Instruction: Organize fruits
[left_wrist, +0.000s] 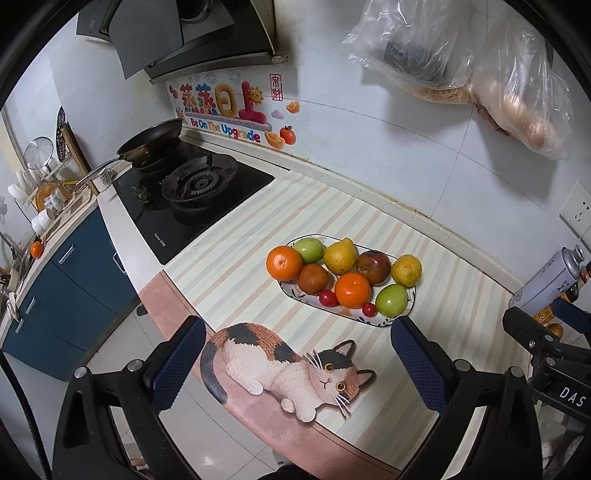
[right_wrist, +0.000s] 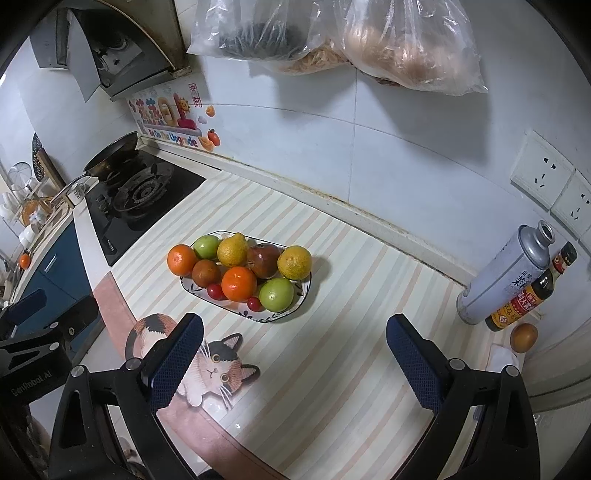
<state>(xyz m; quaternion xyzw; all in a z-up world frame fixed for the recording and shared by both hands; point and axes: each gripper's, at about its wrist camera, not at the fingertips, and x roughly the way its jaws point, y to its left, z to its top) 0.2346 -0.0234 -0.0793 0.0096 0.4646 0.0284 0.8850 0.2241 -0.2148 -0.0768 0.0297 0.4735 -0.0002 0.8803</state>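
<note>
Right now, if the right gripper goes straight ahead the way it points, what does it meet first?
Probably the striped mat: the open right gripper looks down at bare cloth. Further on, the green round fruit on the oval patterned plate sits left of centre. Depth is unclear.

Fruit-laden plate (left_wrist: 295, 291) beyond gaping left tool (left_wrist: 299, 343)

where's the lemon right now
The lemon sits at the plate's far edge in both views, between a green apple and a dark red apple.
</note>
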